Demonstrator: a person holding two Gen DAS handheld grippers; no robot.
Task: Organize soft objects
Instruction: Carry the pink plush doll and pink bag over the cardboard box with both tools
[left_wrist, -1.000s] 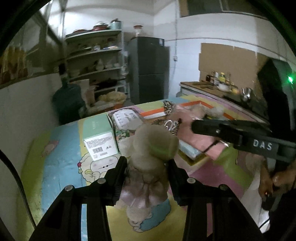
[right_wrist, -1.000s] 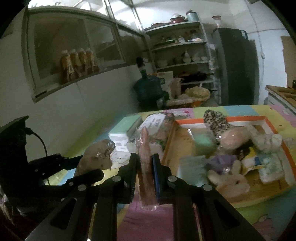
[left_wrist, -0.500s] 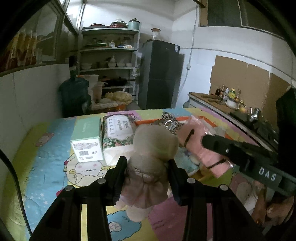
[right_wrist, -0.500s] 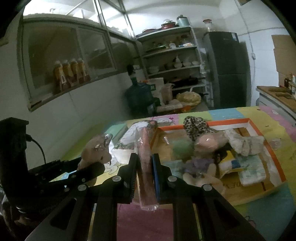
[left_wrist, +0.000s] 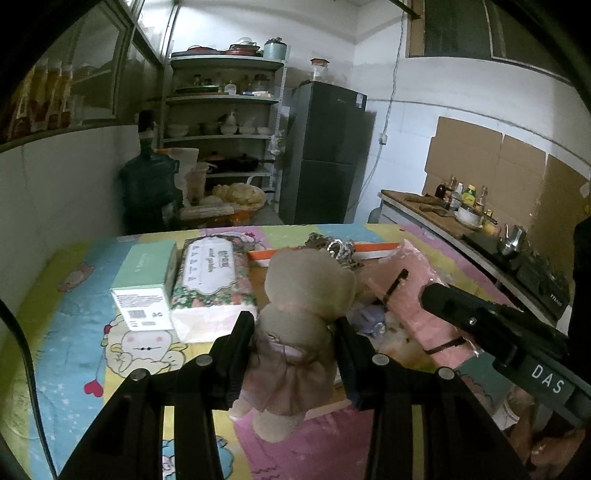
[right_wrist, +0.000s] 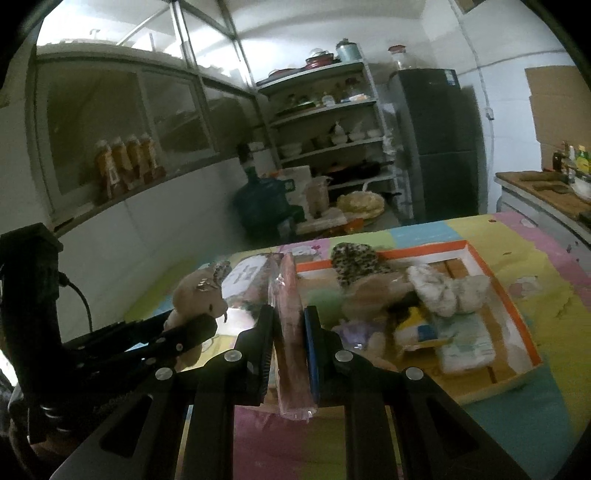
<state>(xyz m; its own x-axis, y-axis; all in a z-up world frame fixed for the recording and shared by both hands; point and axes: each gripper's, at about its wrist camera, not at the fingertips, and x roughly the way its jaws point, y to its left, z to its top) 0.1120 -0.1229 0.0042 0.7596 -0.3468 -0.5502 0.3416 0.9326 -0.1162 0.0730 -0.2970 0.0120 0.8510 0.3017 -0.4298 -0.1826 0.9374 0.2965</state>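
Both hands have drifted across the table since the earlier frames, so the green box (left_wrist: 146, 282) and floral tissue pack (left_wrist: 212, 280) now sit further toward 10 o'clock of the left gripper (left_wrist: 293, 343) in its own view, and the orange-rimmed tray (right_wrist: 517, 332) has slid toward 3 o'clock in the right wrist view. The left gripper is clamped on a beige plush doll (left_wrist: 303, 321), gripping it at the waist with its head up at 12 o'clock. The right gripper (right_wrist: 290, 332) is clenched on a pink plastic-wrapped pack (right_wrist: 291, 332), held upright between the pads.

Several soft things already lie in the tray: a leopard-print piece (right_wrist: 354, 262), a fluffy white toy (right_wrist: 447, 291), a folded pale cloth (right_wrist: 465, 343) (others there are too jumbled to name). I judge the sorting well under way, with the two carried items not yet set down; the tissue pack and box on the cartoon-print mat (left_wrist: 74, 332) may remain afterwards.
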